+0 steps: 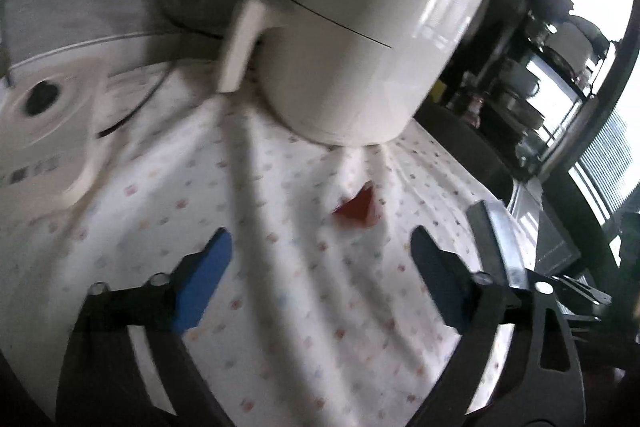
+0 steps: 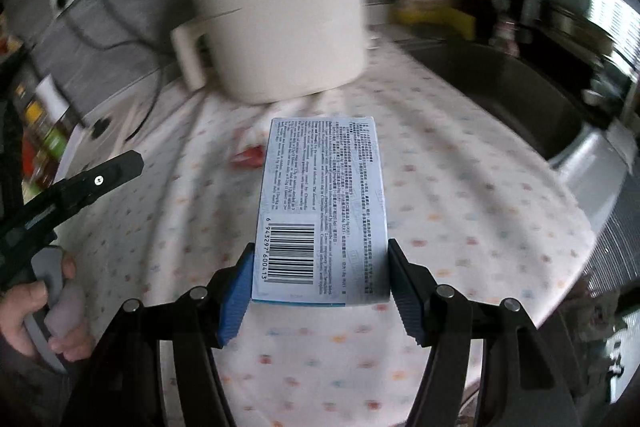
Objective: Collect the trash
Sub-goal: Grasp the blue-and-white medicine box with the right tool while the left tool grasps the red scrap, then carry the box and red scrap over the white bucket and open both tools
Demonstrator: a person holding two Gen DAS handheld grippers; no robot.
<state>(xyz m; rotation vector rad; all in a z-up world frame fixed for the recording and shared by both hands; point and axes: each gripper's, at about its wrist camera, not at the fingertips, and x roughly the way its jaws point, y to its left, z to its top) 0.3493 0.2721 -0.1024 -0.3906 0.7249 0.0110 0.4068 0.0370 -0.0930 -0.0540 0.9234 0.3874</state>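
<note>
Clamped between the right gripper's (image 2: 320, 287) blue jaws is a pale blue printed cardboard box (image 2: 322, 211), barcode 6 943297 600413. Left gripper (image 1: 320, 267) jaws spread, empty, over a red crumpled wrapper (image 1: 357, 207) on dotted white cloth (image 1: 280, 307), near a cream appliance (image 1: 360, 39); open cloth around.

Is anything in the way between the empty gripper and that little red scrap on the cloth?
Nothing visible. The left gripper is open and the red scrap lies on bare spotted cloth just ahead of it. The white appliance stands behind the scrap.
</note>
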